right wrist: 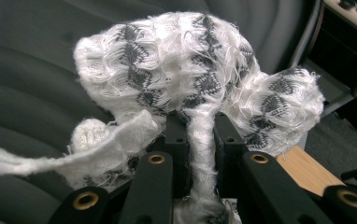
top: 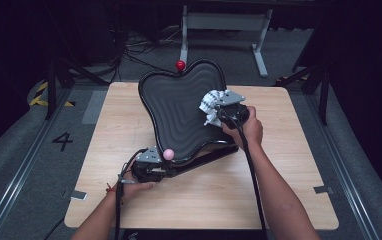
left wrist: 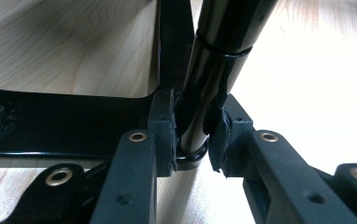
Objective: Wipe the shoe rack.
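A black ribbed panel (top: 176, 110) stands tilted on the wooden table (top: 204, 195), with a red ball (top: 180, 65) at its top and a pink ball (top: 168, 154) at its lower left corner. My left gripper (top: 151, 169) is at that corner, shut on a glossy black rod (left wrist: 207, 84) of the panel's frame; the pads (left wrist: 167, 126) press both sides of it. My right gripper (top: 220, 109) is over the panel's right part, shut on a white and grey knitted cloth (top: 210, 104). The bunched cloth (right wrist: 186, 70) lies against the ribbed panel (right wrist: 27, 70).
A flat black frame bar (left wrist: 50, 126) lies on the table under the panel. Behind the table stand a white metal stand (top: 224, 22) and loose cables (top: 129, 50) on the grey floor. A "4" mark (top: 62, 141) is on the floor at the left.
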`<state>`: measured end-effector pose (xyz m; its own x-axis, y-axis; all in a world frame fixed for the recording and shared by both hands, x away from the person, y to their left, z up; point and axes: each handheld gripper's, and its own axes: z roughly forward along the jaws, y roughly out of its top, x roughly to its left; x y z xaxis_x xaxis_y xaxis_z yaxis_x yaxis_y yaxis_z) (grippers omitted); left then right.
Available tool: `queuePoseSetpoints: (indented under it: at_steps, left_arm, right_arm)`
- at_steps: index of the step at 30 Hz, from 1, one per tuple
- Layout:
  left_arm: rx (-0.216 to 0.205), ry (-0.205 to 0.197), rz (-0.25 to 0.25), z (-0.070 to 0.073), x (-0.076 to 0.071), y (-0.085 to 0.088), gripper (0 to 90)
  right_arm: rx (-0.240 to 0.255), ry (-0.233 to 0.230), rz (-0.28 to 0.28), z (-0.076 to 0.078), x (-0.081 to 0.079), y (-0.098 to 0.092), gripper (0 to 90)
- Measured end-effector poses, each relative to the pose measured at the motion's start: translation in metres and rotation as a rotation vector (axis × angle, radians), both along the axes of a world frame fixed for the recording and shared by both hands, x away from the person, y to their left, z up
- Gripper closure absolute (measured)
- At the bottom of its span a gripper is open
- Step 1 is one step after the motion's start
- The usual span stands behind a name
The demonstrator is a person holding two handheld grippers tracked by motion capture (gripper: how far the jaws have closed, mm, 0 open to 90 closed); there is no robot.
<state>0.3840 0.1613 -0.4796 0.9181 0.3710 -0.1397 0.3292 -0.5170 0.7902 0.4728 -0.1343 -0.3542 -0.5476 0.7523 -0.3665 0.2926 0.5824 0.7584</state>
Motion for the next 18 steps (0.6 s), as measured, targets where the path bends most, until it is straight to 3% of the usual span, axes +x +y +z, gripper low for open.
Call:
queuePoseSetpoints:
  at_steps: [3,8,10,13,14,18]
  left_arm:
    - [0.000,0.000,0.000,0.000,0.000,0.000,72.1]
    - [0.001,0.000,0.001,0.000,0.000,0.000,72.1]
    - [0.001,-0.001,0.001,0.000,0.000,0.000,72.0]
    - [0.003,-0.001,0.002,0.000,0.000,0.000,72.1]
    - [0.006,-0.001,0.001,0.000,0.000,0.000,72.1]
    - [0.006,-0.007,0.003,0.000,0.000,0.000,72.1]
  right_arm:
    - [0.014,-0.003,0.006,-0.002,-0.001,-0.003,79.9]
    - [-0.007,-0.017,0.055,-0.004,-0.008,0.006,79.8]
    - [0.009,-0.007,0.093,-0.004,-0.011,0.012,79.7]
    - [0.003,-0.015,0.143,-0.005,-0.018,0.024,79.6]
    - [0.002,-0.021,0.188,-0.006,-0.024,0.034,79.7]
    - [-0.007,-0.023,0.248,-0.007,-0.033,0.051,79.6]
